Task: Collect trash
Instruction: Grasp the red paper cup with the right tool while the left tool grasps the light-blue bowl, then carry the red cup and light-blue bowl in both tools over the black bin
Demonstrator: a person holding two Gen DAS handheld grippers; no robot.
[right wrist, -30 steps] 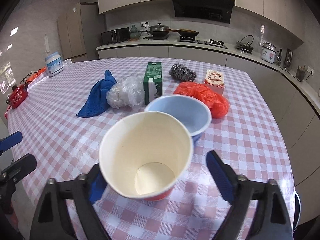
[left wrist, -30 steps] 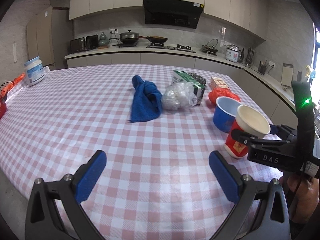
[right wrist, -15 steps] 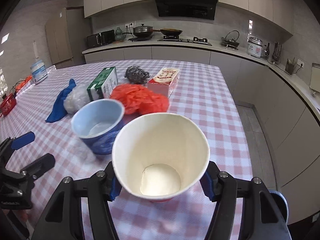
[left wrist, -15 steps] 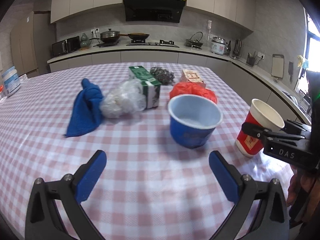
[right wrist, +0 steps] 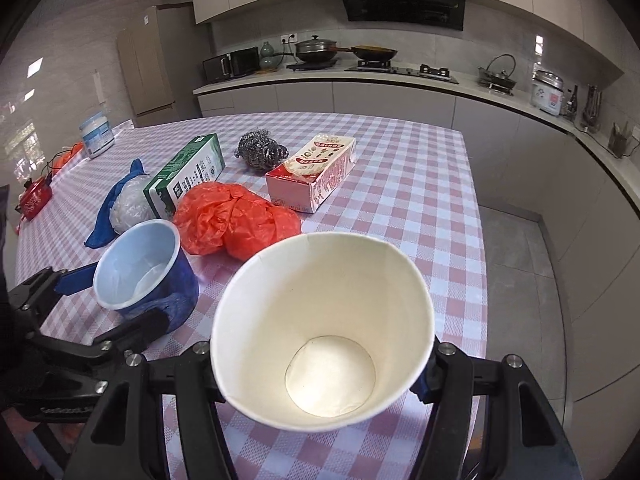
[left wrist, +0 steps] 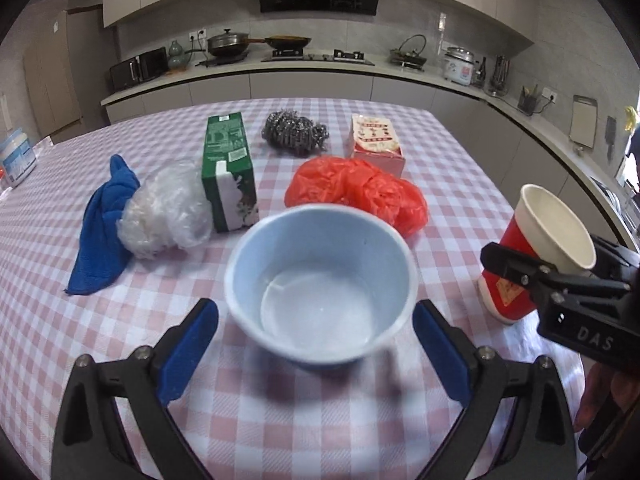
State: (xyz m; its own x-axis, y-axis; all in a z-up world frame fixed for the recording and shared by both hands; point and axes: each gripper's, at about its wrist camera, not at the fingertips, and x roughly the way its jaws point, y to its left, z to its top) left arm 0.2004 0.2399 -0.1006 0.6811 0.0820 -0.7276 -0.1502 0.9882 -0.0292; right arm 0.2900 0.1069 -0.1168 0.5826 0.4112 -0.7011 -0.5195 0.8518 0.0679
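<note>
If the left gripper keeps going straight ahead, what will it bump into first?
Most likely the blue bowl. It sits just ahead of the open left gripper, between the finger lines, with nothing nearer in the way.

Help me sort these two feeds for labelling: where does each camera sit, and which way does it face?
Left wrist: on the left gripper, facing down its open fingers at the blue bowl between them; a hand shows at right.
Right wrist: on the right gripper, facing down its fingers, shut on the paper cup.
Shared: bowl, cup, orange bag, checked table, and each other's gripper.
</note>
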